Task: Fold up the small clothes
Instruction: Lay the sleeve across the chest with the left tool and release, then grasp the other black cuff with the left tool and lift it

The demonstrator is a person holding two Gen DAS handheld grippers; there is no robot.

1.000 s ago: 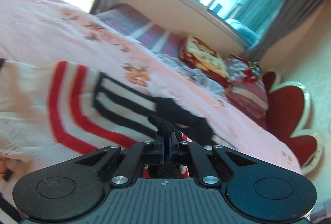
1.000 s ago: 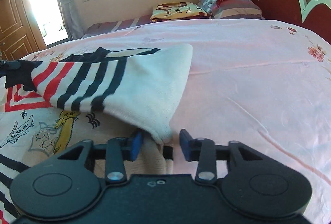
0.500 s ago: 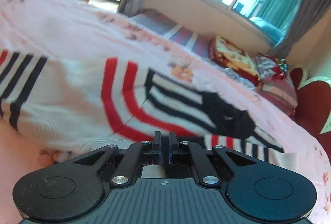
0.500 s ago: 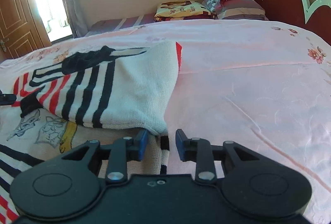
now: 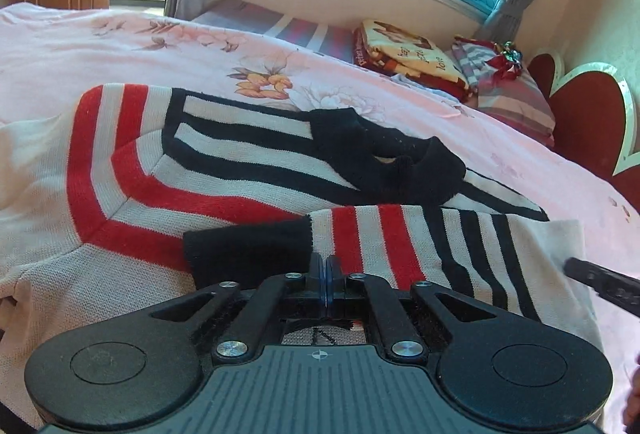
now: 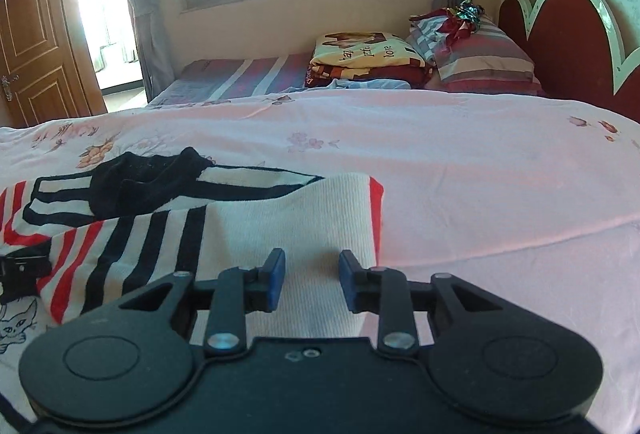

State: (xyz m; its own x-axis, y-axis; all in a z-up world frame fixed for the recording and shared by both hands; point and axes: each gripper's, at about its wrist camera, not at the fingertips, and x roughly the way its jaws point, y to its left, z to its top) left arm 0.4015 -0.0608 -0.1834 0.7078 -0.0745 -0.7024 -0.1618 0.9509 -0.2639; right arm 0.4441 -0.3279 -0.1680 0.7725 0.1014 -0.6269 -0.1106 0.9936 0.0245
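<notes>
So over on our left side, the left gripper (image 5: 325, 276) has its jaws pinched all the way together, right at the black cuff (image 5: 244, 254) of the sleeve (image 5: 400, 242) that's been laid across the sweater (image 5: 120, 169). Looks like it's got the cuff edge nipped between the pads, but the fingers hide the exact contact, so we'd call that likely rather than certain. The sweater itself is a small cream knit with red and black stripes and a black collar (image 5: 384, 157), lying flat on the pink floral bedspread (image 5: 200, 45); in the right wrist view a little cartoon cat print (image 6: 16, 322) peeks out at the bottom left edge. Moving right, the right gripper (image 6: 311, 280) sits with its blue pads (image 6: 276, 280) partly apart, hovering over the cream upper end of that folded sleeve (image 6: 288, 222), and nothing is caught between them, so it's holding nothing. Progress-wise we'd guess we're about a third in: one sleeve is across the body, and what we think is left is the other sleeve, then folding the body up. The folded blanket (image 6: 368, 53) and striped pillow (image 6: 480, 65) by the headboard aren't part of this.
</notes>
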